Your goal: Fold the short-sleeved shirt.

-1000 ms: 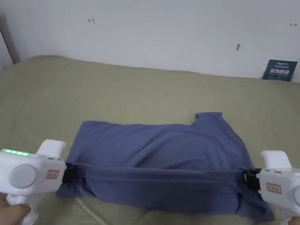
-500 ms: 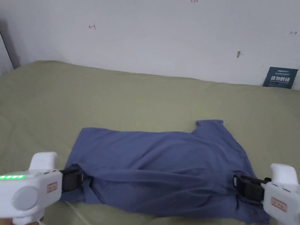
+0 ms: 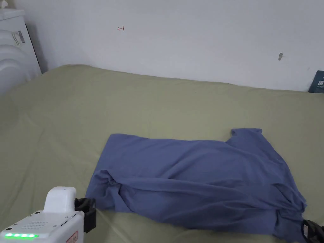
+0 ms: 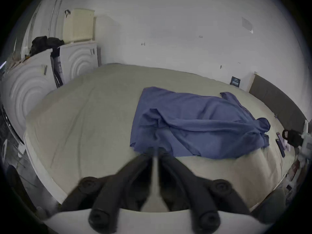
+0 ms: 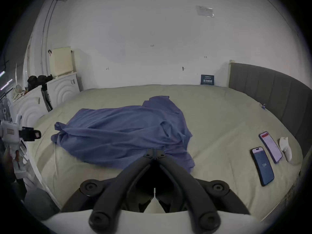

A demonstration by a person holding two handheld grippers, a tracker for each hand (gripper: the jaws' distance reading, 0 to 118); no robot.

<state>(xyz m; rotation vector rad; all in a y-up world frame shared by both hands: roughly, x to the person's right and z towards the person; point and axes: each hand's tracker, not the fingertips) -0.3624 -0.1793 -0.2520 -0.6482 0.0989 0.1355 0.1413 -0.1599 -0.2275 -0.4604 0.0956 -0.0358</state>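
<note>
The blue shirt (image 3: 196,177) lies rumpled and partly folded on the olive-green bed (image 3: 152,104). The left tongs (image 4: 155,150) hover just off its near corner, jaws almost together, gripping nothing. The right tongs (image 5: 155,150) are closed at the near hem; whether they pinch cloth, I cannot tell

One shirt (image 3: 202,180) lies on one bed (image 3: 126,104). Two phones (image 5: 262,166) and one sock (image 5: 286,149) lie there too. Two claws (image 5: 155,151) show.
</note>
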